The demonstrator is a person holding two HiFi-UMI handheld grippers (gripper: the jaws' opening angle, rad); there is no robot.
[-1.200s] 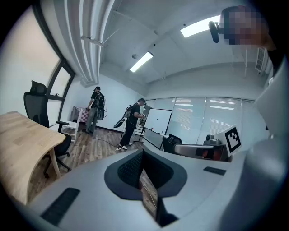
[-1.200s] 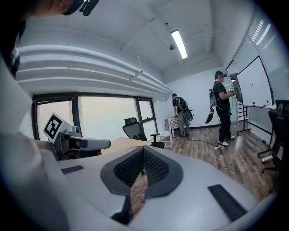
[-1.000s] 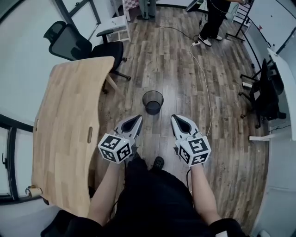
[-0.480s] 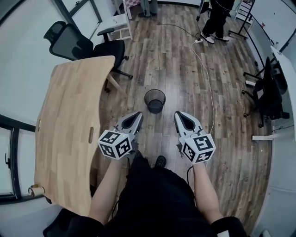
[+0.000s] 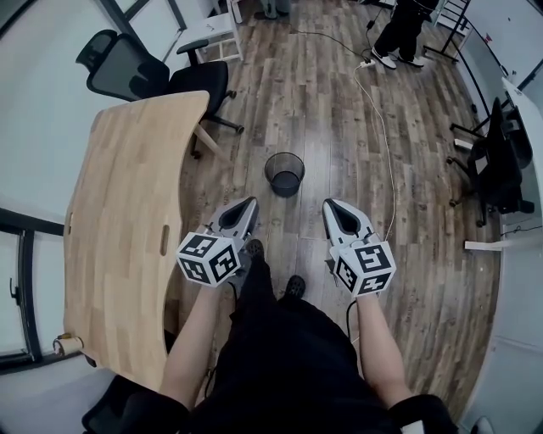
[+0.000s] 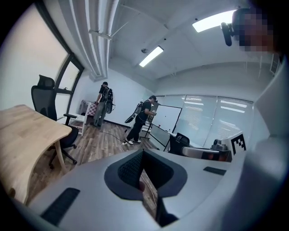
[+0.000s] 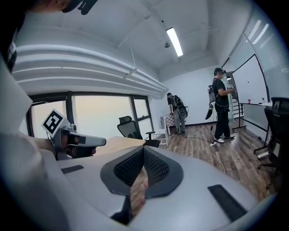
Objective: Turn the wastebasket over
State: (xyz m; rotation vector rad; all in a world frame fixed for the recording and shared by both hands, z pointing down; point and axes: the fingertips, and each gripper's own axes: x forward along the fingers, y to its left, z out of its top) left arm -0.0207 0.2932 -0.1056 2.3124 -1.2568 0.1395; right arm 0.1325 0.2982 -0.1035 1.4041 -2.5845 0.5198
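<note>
Foot (image 5: pixel 253 248) advanced; wastebasket (image 5: pixel 284 173) ahead of jaws.

A wooden table (image 5: pixel 127 220) fills nine o'clock, with a black chair (image 5: pixel 136 72) at its far end at eleven and a tape roll (image 5: pixel 64 345) at its near corner at eight. A white cable (image 5: pixel 378 129) runs over the plank floor (image 5: pixel 314 102) toward a person (image 5: pixel 405 25) at one. A second chair (image 5: pixel 501 165) stands at three.
</note>
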